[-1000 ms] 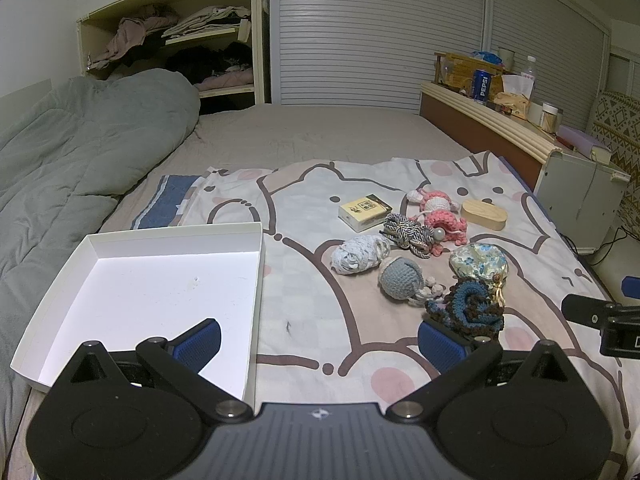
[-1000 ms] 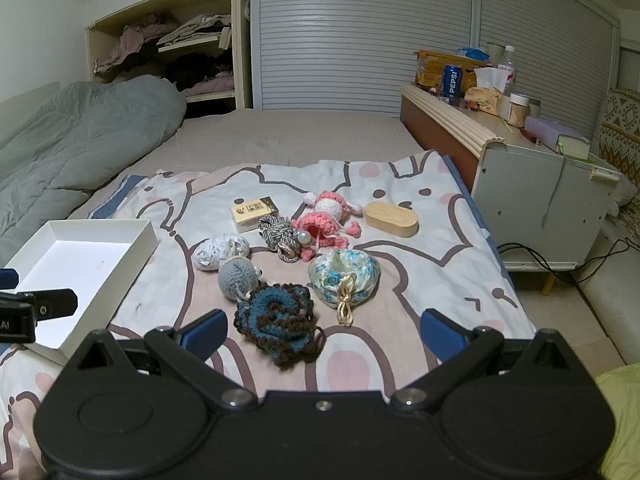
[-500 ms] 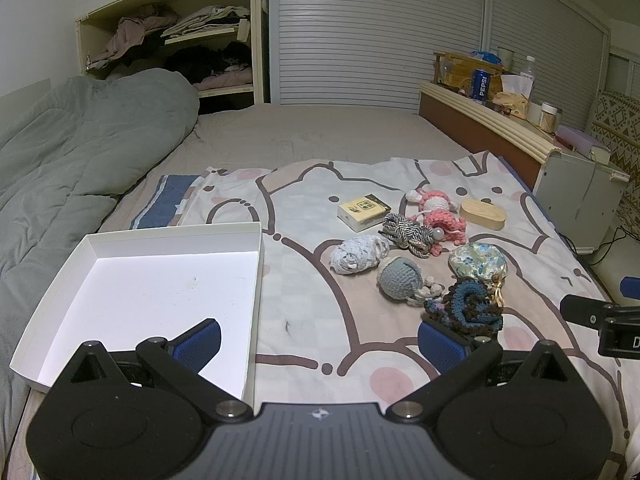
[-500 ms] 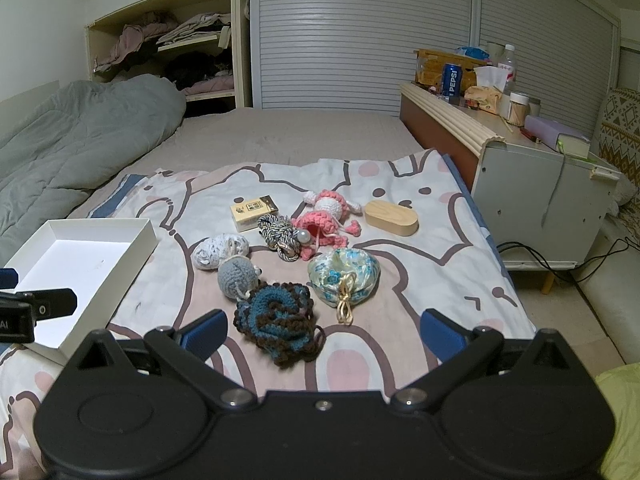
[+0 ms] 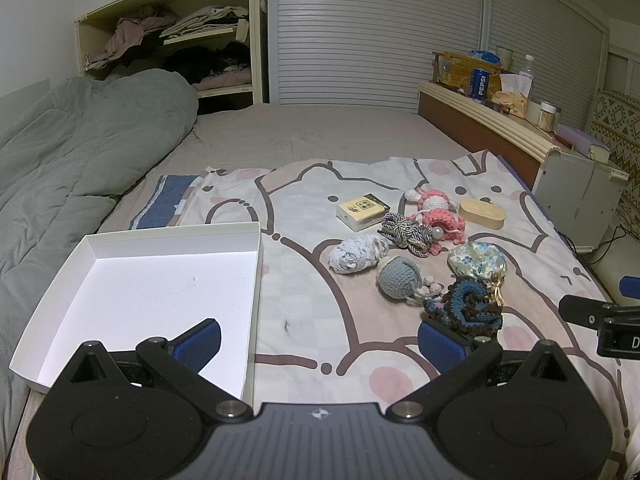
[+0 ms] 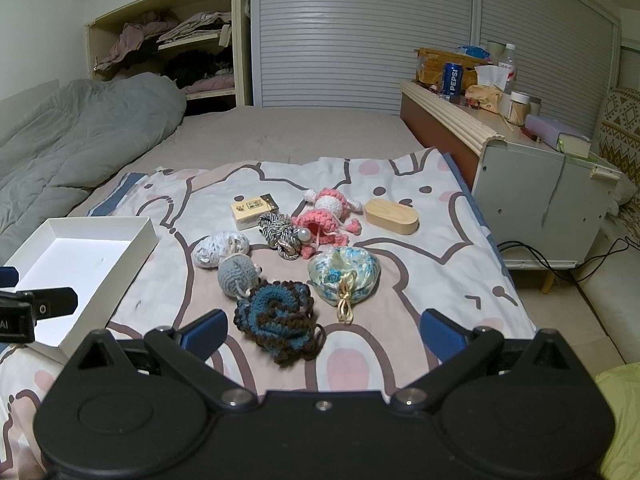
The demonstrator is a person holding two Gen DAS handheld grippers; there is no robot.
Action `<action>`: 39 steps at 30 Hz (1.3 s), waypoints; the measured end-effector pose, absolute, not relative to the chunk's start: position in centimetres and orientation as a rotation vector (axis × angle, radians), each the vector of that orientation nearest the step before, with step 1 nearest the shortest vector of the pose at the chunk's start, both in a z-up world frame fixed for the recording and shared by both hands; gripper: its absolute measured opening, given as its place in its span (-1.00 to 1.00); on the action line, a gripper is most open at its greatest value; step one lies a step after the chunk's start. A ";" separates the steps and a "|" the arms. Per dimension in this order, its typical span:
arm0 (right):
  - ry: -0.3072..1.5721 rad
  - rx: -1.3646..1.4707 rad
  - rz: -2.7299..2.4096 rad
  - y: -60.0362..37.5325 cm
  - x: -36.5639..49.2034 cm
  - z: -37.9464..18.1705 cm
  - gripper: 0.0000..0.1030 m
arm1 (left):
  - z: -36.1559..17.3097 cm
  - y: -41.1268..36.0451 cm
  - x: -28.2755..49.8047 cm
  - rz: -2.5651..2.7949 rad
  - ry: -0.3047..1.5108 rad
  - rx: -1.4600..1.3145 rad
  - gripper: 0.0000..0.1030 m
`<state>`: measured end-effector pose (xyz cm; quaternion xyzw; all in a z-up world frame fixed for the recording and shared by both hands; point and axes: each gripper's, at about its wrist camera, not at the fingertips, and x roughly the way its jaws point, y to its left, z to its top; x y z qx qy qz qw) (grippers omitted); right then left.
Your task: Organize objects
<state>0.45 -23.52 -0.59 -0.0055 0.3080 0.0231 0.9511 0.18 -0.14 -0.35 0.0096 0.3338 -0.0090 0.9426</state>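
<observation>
**Still poised, nothing picked yet**

Left wrist view: my left gripper [image 5: 320, 336] hovers with jaws spread by the empty white box [image 5: 72, 276], ready to receive. Right wrist view: my right gripper [image 6: 324, 330] has jaws spread over the blue-brown crochet piece [image 6: 278, 320] on the bed. Nothing has visibly shifted since earlier.

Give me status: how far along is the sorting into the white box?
Nothing done: the white box holds nothing. Nothing in hand: left hand-held gripper and right hand-held gripper are both open. Left: all items, from the blue-brown crochet piece to the wooden case, lie on the blanket.
</observation>
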 end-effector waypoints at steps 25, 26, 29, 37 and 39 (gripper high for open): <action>0.636 0.085 0.077 -25.4 6.7 -2.7 1.00 | -4.7 -1.9 4.9 0.092 0.622 -0.026 1.00; 0.642 0.091 0.080 -25.5 7.1 -2.9 1.00 | -5.0 -1.6 5.2 0.106 0.604 -0.058 1.00; 0.637 0.084 0.100 -25.6 8.0 -3.5 1.00 | -5.4 -1.2 6.4 0.113 0.624 -0.091 1.00; 0.610 0.033 0.180 -24.8 10.0 -5.8 1.00 | -6.2 -1.3 10.4 0.071 0.635 -0.135 1.00; 0.620 0.013 0.206 -24.5 10.3 -6.7 1.00 | -6.7 -1.6 11.2 0.044 0.634 -0.132 1.00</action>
